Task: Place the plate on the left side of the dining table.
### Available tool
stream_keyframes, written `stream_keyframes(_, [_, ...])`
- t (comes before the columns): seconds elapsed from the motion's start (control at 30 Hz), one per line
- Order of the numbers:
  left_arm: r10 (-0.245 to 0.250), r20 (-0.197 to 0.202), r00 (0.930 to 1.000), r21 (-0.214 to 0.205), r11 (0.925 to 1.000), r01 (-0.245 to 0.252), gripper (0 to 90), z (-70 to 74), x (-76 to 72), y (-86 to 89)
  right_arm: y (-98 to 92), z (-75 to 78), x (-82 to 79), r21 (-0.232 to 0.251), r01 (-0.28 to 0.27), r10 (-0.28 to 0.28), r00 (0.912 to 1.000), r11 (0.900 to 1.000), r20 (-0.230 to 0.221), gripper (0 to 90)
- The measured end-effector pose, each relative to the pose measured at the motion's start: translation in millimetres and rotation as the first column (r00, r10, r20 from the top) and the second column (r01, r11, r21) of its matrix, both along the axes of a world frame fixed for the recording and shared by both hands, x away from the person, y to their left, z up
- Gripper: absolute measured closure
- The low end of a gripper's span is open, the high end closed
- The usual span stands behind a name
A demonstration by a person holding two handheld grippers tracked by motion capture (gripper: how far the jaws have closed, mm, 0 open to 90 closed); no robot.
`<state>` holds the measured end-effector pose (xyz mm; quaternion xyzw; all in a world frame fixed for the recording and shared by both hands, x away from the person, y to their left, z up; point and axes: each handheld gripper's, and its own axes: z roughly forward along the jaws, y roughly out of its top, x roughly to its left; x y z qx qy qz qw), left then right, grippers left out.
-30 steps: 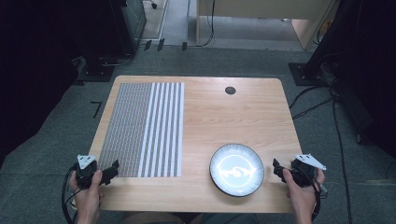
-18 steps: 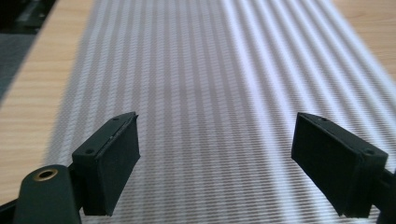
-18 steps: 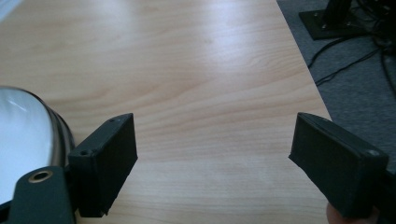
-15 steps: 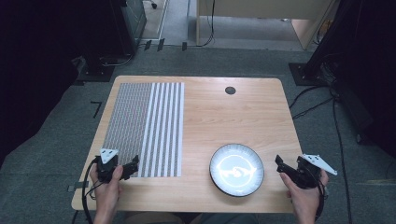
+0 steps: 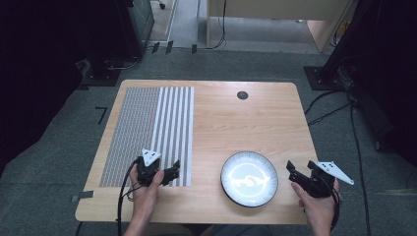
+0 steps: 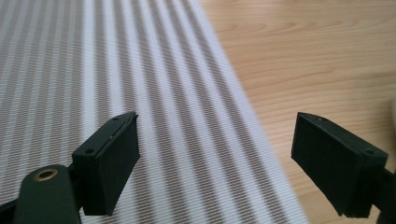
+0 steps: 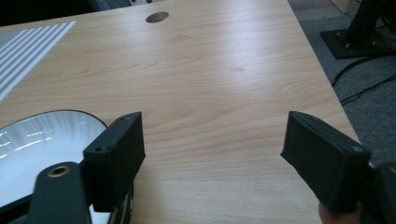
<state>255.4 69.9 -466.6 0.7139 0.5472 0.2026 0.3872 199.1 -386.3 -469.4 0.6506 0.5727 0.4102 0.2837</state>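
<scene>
- On a light wooden table, seen from above: striped placemat at left, round dark-rimmed plate toward the near right edge, small dark cable hole near the far edge.
- Left of the plate, over the placemat's near right corner: left gripper, held in a hand, jaws spread wide with nothing between them.
- Along that gripper's own jaws: left gripper hovering above the mat's grey and white stripes, the mat's edge and bare wood passing between the two black pads.
- Just right of the plate, at the table's near right corner: right gripper, held in the other hand, jaws likewise spread and holding nothing.
- Along those jaws: right gripper pointing over bare wood, plate touching or just beside its left jaw; contact not clear enough to call.
- Plate lying flat, apart from the placemat, with bare wood between them; white centre with a dark pattern, too glary to read.
- Likely risks from here, as a judgement: thin mat edge slipping out of a shallow pinch, or the mat dragging and bunching if pulled from one corner alone.
- Likewise for the plate: smooth, low rim near the table edge, so a sideways nudge from the right jaw could push it rather than grip it, or tip it if clamped on one side.
</scene>
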Motion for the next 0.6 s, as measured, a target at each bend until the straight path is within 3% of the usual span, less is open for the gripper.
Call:
stream_keyframes(0.07, [-0.018,-0.007,0.9998,-0.011,0.9998,0.018,15.1,-0.9,0.5,-11.5,4.4,0.7,0.5,0.004,-0.006,0.006,1.0000,1.0000,0.006,25.7])
stream_keyframes(0.13, [-0.040,-0.011,0.9992,-0.023,0.9990,0.039,15.2,-1.2,1.8,-25.1,10.1,0.9,0.6,0.010,-0.048,0.048,0.9988,0.9988,0.009,36.4])
stream_keyframes(0.23, [-0.052,-0.010,0.9986,-0.037,0.9980,0.052,15.2,-0.6,2.8,-34.9,14.2,0.8,0.5,-0.002,-0.070,0.070,0.9975,0.9975,0.008,41.2])
stream_keyframes(0.4, [-0.089,-0.008,0.9960,-0.065,0.9939,0.089,15.2,-1.4,1.8,-55.7,20.3,-1.9,1.0,0.029,-0.089,0.089,0.9960,0.9956,-0.008,51.4])
stream_keyframes(0.6, [-0.129,-0.012,0.9916,-0.084,0.9883,0.127,15.2,-5.8,-1.3,-77.8,20.1,-5.3,0.3,0.116,-0.105,0.110,0.9933,0.9877,-0.036,66.5])
